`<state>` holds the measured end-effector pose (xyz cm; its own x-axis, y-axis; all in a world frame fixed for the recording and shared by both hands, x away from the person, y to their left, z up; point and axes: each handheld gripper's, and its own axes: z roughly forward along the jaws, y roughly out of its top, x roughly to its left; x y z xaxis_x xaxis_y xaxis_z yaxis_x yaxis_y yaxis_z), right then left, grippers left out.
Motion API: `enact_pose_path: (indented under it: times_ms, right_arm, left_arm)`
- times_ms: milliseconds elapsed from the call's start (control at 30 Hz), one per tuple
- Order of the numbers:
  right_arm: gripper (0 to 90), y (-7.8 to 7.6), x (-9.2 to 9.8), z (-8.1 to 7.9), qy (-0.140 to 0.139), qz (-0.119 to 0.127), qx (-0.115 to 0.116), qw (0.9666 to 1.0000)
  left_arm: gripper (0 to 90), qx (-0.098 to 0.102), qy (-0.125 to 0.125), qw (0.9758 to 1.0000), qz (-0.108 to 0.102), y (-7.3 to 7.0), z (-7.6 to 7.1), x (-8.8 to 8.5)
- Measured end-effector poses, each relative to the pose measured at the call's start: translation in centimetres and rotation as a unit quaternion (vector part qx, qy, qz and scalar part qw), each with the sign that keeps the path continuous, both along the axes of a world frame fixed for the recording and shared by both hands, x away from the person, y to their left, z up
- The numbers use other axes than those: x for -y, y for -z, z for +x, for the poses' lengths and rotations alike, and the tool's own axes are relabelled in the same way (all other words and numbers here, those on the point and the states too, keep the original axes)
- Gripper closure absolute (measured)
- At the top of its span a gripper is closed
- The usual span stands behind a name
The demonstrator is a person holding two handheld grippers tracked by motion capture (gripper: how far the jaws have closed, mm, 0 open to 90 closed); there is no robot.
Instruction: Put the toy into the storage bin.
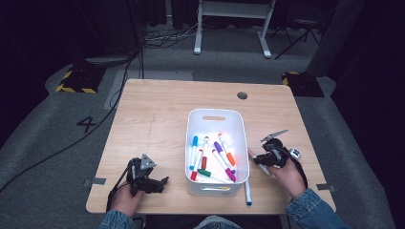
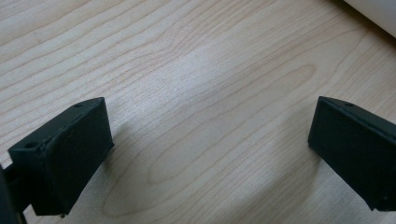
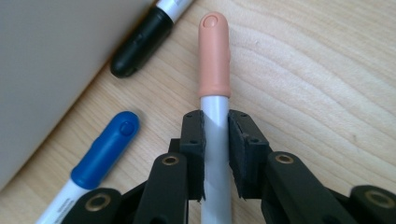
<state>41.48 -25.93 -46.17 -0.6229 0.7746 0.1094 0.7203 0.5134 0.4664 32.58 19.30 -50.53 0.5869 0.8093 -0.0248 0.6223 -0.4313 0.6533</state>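
My right gripper (image 3: 215, 128) is shut on a white marker with a peach cap (image 3: 214, 51), the pads pressing its barrel just below the cap, low over the tabletop. In the high view the right gripper (image 1: 260, 160) sits just right of a white bin (image 1: 214, 111) that holds several coloured markers (image 1: 212, 160). Beside the bin wall (image 3: 51, 60) lie a blue-capped marker (image 3: 105, 149) and a black-capped marker (image 3: 140, 42). My left gripper (image 2: 210, 140) is open over bare wood with nothing between its jaws. It rests left of the bin (image 1: 162, 183).
The blue-capped marker (image 1: 248, 192) lies on the table by the bin's near right corner. The wooden table (image 1: 153, 114) has bare room on its left and far halves. A round grommet (image 1: 242, 95) sits near the far edge. A corner of the bin (image 2: 373, 11) shows ahead of the left gripper.
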Motion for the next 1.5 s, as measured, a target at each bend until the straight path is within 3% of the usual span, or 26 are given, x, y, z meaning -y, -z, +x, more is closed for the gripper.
enact_pose_path:
  times_ms: [67, 367, 533, 700, 1100, 1500]
  right_arm:
    - [77.1, -0.2, 0.1, 0.0, -0.004, -0.002, 0.005, 1.0000]
    - [77.1, -3.4, 0.6, -0.8, -0.001, 0.037, 0.031, 0.9988]
    - [77.1, -5.4, 0.9, -1.4, -0.006, 0.066, 0.051, 0.9965]
    - [77.1, -6.9, 0.9, -1.9, -0.011, 0.069, 0.071, 0.9950]
    - [77.1, -10.4, 0.8, -3.3, -0.023, 0.109, 0.098, 0.9889]
    - [77.1, -12.5, -1.2, -4.7, -0.072, 0.125, 0.111, 0.9833]
  left_arm:
    - [0.0, 0.000, 0.000, 1.0000, 0.000, 0.0, 0.0, 0.0]
    - [0.0, 0.000, 0.000, 1.0000, 0.000, 0.0, 0.0, 0.0]
    - [0.0, 0.000, 0.000, 1.0000, 0.000, 0.0, 0.0, 0.0]
    - [0.0, 0.000, 0.000, 1.0000, 0.000, 0.0, 0.0, 0.0]
    - [0.0, 0.000, 0.000, 1.0000, 0.000, 0.0, 0.0, 0.0]
    - [0.0, 0.000, 0.000, 1.0000, 0.000, 0.0, 0.0, 0.0]
